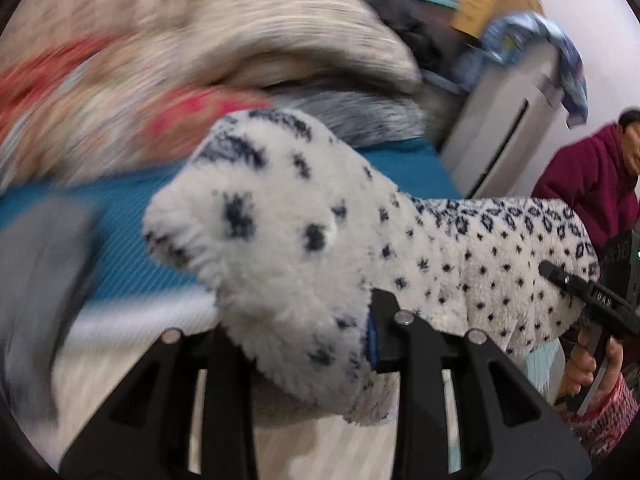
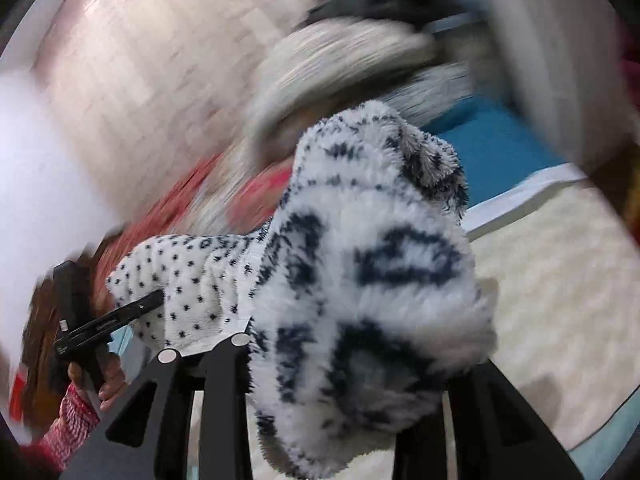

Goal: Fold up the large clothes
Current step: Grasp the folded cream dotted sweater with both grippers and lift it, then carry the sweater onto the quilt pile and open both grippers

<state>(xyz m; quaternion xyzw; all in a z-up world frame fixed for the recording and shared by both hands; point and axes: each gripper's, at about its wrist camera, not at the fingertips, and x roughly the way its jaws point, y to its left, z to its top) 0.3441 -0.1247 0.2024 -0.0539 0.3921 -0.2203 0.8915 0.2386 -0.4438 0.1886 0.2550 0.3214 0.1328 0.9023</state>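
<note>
Two claws clenched on white fleece garment (image 1: 304, 240) with navy pattern: left claw (image 1: 316, 344), right claw (image 2: 320, 364), fabric stretched between them above blue bed (image 1: 120, 236).

In the left wrist view, the white fleece garment with dark navy spots (image 1: 304, 240) hides the fingertips of the left gripper (image 1: 312, 344), and the heap of striped and red-patterned bedding (image 1: 160, 52) from nine to twelve o'clock is smeared by motion blur. At three o'clock a person in a maroon top (image 1: 592, 184) is cut off by the frame edge. In the right wrist view, fleece covers the right gripper (image 2: 344, 360), and the pale blurred mass (image 2: 344, 64) at twelve o'clock is perhaps a pillow.
</note>
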